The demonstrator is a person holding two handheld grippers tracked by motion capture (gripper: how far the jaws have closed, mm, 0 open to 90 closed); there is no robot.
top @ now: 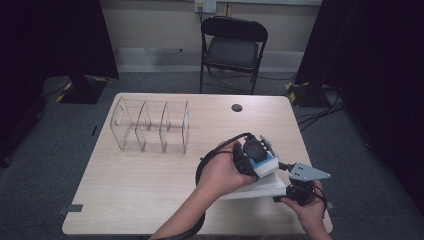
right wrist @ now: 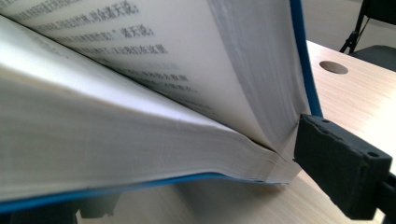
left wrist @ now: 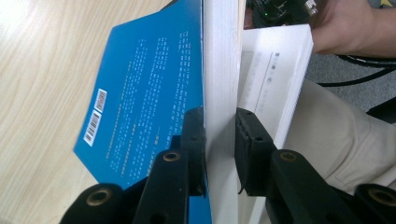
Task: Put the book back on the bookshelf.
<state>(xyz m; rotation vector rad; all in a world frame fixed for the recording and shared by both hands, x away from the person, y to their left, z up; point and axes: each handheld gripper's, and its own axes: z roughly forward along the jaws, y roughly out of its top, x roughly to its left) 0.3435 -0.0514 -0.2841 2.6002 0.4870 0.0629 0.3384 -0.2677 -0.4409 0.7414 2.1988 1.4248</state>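
Observation:
An open book with a blue cover (top: 260,186) is held up over the near right part of the table. My left gripper (top: 264,161) is shut on its upper half. In the left gripper view the pads of the left gripper (left wrist: 219,135) clamp a thick white block of pages and the blue back cover (left wrist: 144,98). My right gripper (top: 284,192) sits at the lower half, near the spine. In the right gripper view the book (right wrist: 140,116) fans open. The right gripper (right wrist: 210,184) has one jaw beside the spine and the other in shadow under the cover, wide apart.
A clear acrylic rack (top: 150,125) with several slots stands at the back left of the wooden table (top: 140,190). A dark cable hole (top: 237,107) lies at the back middle. A black folding chair (top: 232,45) stands beyond the table.

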